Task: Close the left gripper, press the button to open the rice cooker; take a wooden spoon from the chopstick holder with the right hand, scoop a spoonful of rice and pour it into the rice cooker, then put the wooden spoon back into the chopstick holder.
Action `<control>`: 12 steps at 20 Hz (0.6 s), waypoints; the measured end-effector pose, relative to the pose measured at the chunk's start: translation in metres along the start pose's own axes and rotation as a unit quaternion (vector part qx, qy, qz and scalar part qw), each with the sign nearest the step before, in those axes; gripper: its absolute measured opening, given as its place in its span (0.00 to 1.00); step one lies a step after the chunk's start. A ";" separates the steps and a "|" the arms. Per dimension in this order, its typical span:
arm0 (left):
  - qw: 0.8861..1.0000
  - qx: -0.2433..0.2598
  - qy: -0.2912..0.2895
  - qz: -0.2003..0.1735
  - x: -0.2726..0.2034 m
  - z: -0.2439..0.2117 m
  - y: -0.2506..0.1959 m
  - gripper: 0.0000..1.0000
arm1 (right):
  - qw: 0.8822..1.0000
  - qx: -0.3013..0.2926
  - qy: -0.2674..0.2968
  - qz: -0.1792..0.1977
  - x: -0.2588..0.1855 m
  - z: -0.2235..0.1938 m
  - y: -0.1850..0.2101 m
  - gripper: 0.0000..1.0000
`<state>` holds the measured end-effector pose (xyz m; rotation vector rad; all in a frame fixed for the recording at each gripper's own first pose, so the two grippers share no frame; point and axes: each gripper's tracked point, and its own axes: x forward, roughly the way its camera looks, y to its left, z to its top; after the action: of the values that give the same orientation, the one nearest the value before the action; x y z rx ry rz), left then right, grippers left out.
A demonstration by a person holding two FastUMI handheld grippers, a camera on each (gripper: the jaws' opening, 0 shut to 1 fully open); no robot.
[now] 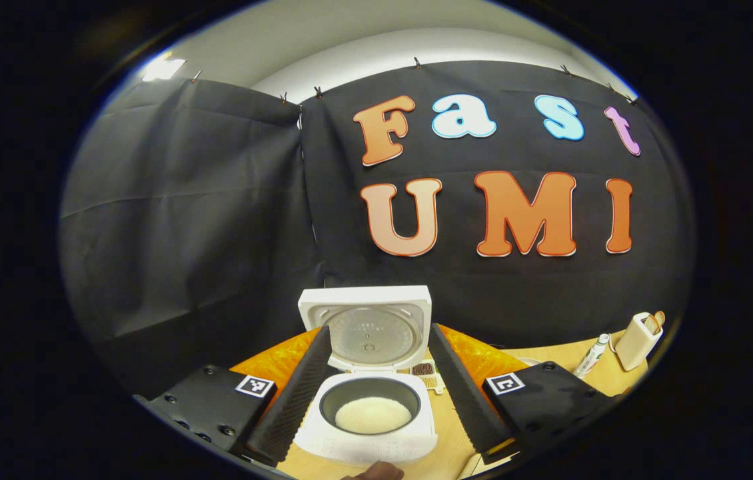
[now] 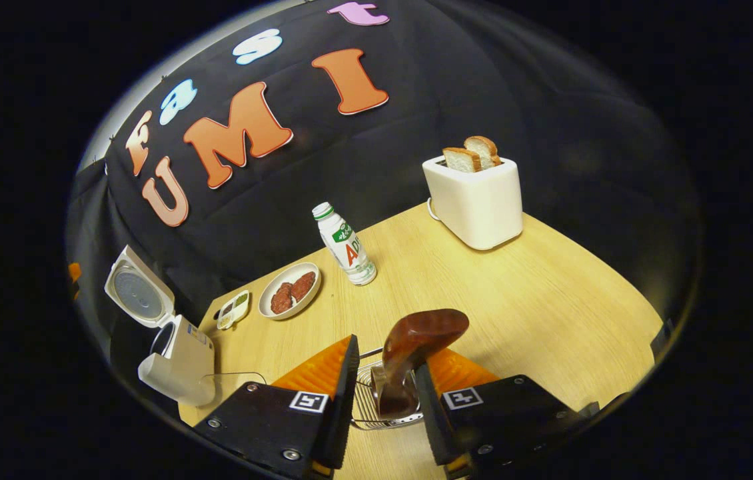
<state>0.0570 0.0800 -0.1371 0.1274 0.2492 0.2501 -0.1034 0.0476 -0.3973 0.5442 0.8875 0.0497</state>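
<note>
Wooden spoon point(image 2: 416, 347) standing in wire chopstick holder point(image 2: 366, 400), between right gripper point(image 2: 383, 393) fingers not yet touching it | rigid, light, smooth: take the handle | left gripper point(image 1: 373, 393) fingers spread, flanking opened rice cooker point(image 1: 370, 400).

Staged kitchen booth: black cloth wall point(image 1: 216, 220), wooden table point(image 2: 550, 300), rice cooker point(image 1: 370, 400), toaster point(image 2: 476, 200), bottle point(image 2: 344, 245), plate point(image 2: 290, 291).
</note>
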 end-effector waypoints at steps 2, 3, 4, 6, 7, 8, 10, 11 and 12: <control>1.000 -0.004 -0.002 -0.013 0.017 0.009 0.002 0.99 | 1.000 -0.005 -0.003 -0.013 -0.008 0.002 -0.003 0.60; 1.000 -0.011 0.001 -0.017 0.028 0.015 0.004 1.00 | 1.000 -0.006 -0.006 -0.021 -0.013 0.002 -0.006 0.65; 1.000 -0.015 0.007 -0.021 0.041 0.017 0.007 1.00 | 0.999 -0.006 -0.009 -0.031 -0.016 0.005 -0.008 0.74; 1.000 -0.013 0.017 -0.017 0.065 0.022 0.015 1.00 | 0.999 -0.008 -0.018 -0.049 -0.026 0.008 -0.014 0.82; 1.000 -0.006 0.019 -0.013 0.077 0.025 0.020 0.99 | 0.998 -0.008 -0.024 -0.058 -0.031 0.009 -0.016 0.84; 1.000 0.002 0.021 -0.010 0.088 0.022 0.022 1.00 | 0.998 -0.007 -0.030 -0.064 -0.037 0.012 -0.017 0.86; 1.000 0.012 0.029 0.004 0.115 0.033 0.037 1.00 | 0.996 -0.003 -0.044 -0.075 -0.052 0.020 -0.020 0.86; 0.999 0.014 0.037 0.011 0.128 0.032 0.045 0.99 | 0.995 -0.001 -0.056 -0.081 -0.060 0.027 -0.021 0.86; 0.999 0.011 0.046 0.008 0.142 0.033 0.047 1.00 | 0.994 0.000 -0.066 -0.085 -0.069 0.036 -0.020 0.86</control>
<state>0.1884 0.1590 -0.1300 0.1404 0.3435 0.2696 -0.1243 -0.0031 -0.3385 0.4648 0.8009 -0.1397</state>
